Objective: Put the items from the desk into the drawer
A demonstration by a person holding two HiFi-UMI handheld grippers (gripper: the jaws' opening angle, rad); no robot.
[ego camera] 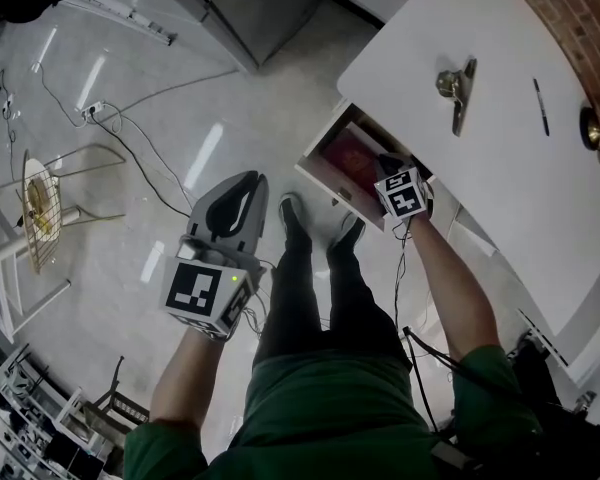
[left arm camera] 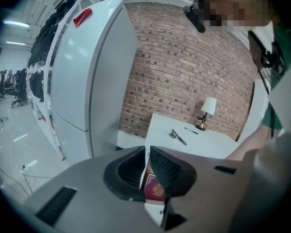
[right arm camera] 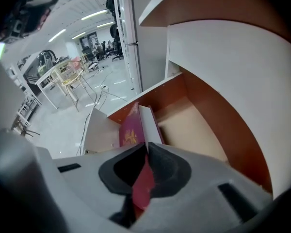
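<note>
One passport in right gripper, one drawer, one clip, one pen

Glossy pale floor mirroring strip lights. A red brick wall backs a white desk (small lamp on top); tall white cabinet alongside, wire chair out on the floor.

booklet in the drawer; clip, pen and lamp on desk
</note>
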